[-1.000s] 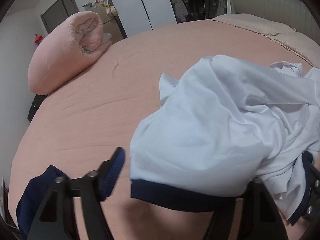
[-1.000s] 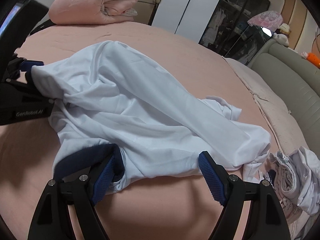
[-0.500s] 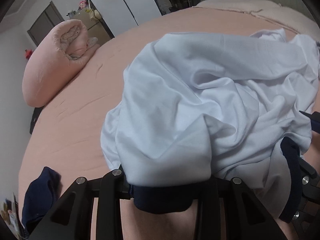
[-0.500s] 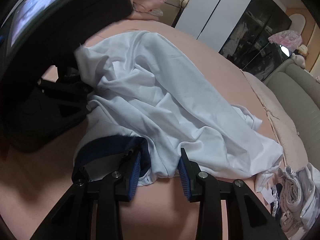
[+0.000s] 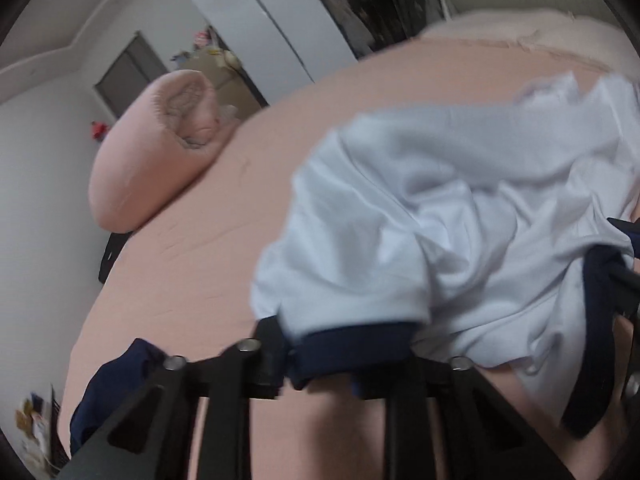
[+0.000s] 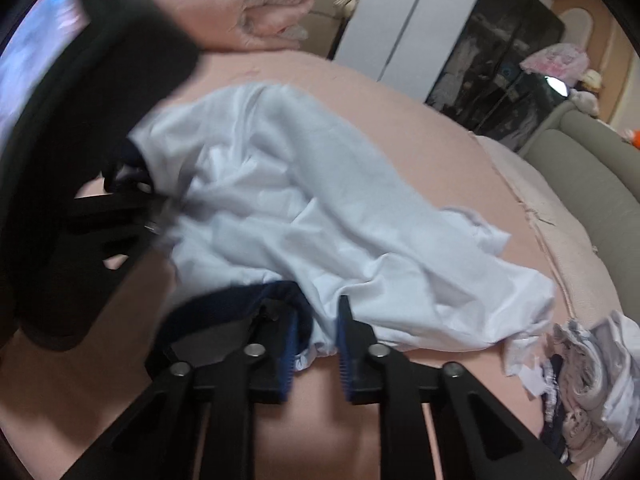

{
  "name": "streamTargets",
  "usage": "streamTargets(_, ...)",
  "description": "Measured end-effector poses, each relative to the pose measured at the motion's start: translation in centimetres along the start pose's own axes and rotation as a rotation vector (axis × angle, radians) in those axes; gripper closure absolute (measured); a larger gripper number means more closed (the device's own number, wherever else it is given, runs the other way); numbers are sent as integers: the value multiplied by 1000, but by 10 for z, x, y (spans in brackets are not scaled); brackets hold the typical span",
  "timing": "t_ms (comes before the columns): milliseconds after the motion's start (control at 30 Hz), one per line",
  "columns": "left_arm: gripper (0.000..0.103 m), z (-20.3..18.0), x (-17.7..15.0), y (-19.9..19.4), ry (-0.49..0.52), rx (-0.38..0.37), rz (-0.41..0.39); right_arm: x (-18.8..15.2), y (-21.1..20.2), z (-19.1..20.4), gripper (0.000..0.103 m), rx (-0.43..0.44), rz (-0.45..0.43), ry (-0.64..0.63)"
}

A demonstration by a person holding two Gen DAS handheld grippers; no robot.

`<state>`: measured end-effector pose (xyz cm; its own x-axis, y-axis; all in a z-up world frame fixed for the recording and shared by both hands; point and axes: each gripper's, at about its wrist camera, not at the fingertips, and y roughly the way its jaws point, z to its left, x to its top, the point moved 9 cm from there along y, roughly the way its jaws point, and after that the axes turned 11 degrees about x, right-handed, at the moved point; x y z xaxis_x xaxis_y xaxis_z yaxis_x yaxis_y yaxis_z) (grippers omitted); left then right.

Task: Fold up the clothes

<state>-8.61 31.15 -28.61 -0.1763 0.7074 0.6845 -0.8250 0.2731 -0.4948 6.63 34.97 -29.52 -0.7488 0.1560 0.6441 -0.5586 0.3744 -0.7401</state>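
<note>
On the pink bed (image 5: 192, 264), a rolled pink quilt (image 5: 152, 152) lies at the far left edge, and a dark blue garment (image 5: 108, 392) sits at the near left edge. We see the left gripper (image 5: 320, 356) next, its jaws closing with the navy cuff (image 5: 352, 344) of the white shirt (image 5: 400, 208) between them; the fingertips are hidden under the cloth. The shirt lies crumpled across the middle of the bed, lifted at its near side. Further right, the right gripper (image 6: 316, 344) has its jaws closing too, the blue pads (image 6: 342, 340) pinching the shirt's near hem beside its navy trim (image 6: 240, 304). At the near right edge lies a heap of other clothes (image 6: 588, 384), with a grey headboard (image 6: 600, 184) beyond.
</note>
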Motion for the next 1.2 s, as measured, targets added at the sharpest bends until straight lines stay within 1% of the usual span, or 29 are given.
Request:
streamTargets(33,94,9,0,1,-41,-2,14,3,-5,-3,92,-19,-14,-3)
streamTargets(100,97,28,-1,7,-125,-6,59,10,-16,-12,93,-70,-51,-14)
streamTargets(233,98,70,-13,25,-297,-29,163,22,-37,-36,94,-188,-100,-25)
streamTargets(333,98,88,-29,24,-405,-63,221,28,-48,-64,94,-244,-112,8)
streamTargets(400,98,95,-39,16,-450,-68,238,41,-46,-93,94,-291,-114,37)
streamTargets(500,98,100,-46,-2,-488,-80,236,42,-49,-125,94,-340,-106,97)
streamTargets(567,98,100,-42,-14,-490,-91,218,42,-49,-142,94,-357,-95,141)
streamTargets(633,98,105,-31,-21,-469,-70,174,38,-55,-150,98,-378,-91,172)
streamTargets(700,98,109,-24,-33,-422,-24,126,40,-59,-157,98,-411,-91,179)
streamTargets(733,98,111,-21,-36,-408,-14,113,40,-63,-162,98,-427,-93,189)
streamTargets(800,98,110,-14,-43,-401,-42,96,40,-69,-172,98,-413,-99,238)
streamTargets(900,98,111,-5,-51,-394,-59,70,40,-72,-165,98,-341,-107,265)
streamTargets(967,98,109,1,-57,-377,-57,60,46,-73,-152,98,-305,-118,244)
streamTargets(1067,98,107,9,-66,-350,-79,33,52,-74,-127,98,-238,-137,194)
streamTargets(1133,98,105,15,-73,-333,-86,14,54,-75,-109,98,-203,-137,160)
streamTargets(1200,98,103,20,-80,-311,-90,-4,58,-75,-93,97,-150,-133,155)
